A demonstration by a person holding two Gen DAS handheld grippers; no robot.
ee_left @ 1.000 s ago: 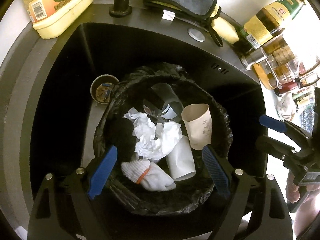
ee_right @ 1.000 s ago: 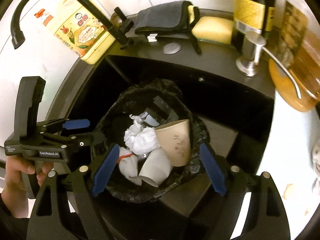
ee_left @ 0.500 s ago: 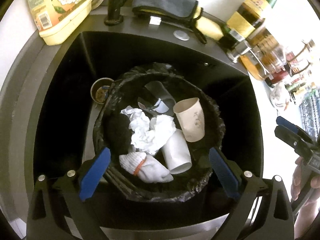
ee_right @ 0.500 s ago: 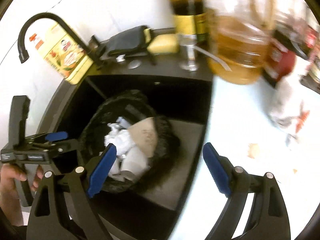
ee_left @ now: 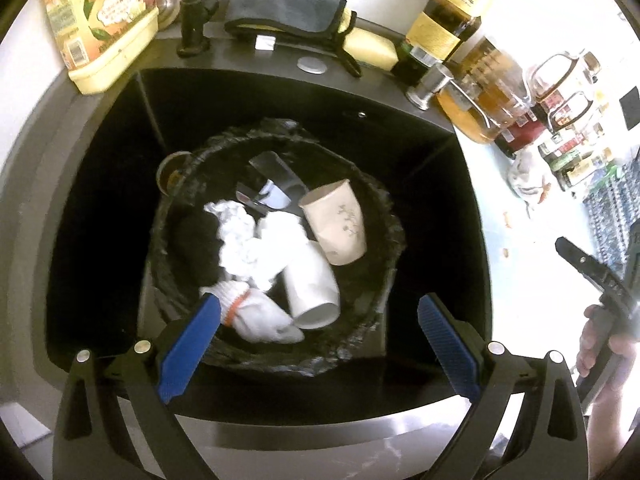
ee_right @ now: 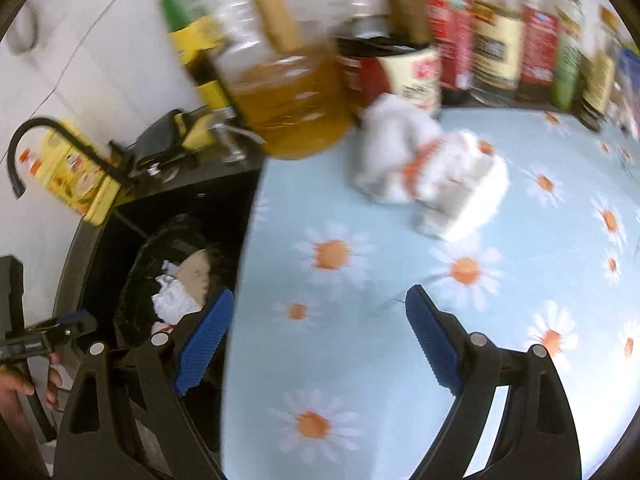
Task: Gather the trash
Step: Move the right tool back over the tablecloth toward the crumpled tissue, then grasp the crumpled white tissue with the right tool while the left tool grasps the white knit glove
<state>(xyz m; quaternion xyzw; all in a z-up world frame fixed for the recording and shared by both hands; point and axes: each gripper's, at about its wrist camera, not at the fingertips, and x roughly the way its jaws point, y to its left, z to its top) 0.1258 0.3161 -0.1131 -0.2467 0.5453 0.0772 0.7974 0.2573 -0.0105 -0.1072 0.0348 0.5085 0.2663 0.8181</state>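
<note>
**Black sink, lined bin, both grippers empty**

Black sink holding bag-lined bin. Daisy-print blue cloth alongside, bottles behind, labels too blurred to read. Inside bin: beige paper cup, white cup, crumpled tissue, ribbed white sock. Crumpled white wrapper loose on cloth. Left gripper over bin, jaws wide apart; right gripper over cloth edge, likewise spread.
</note>
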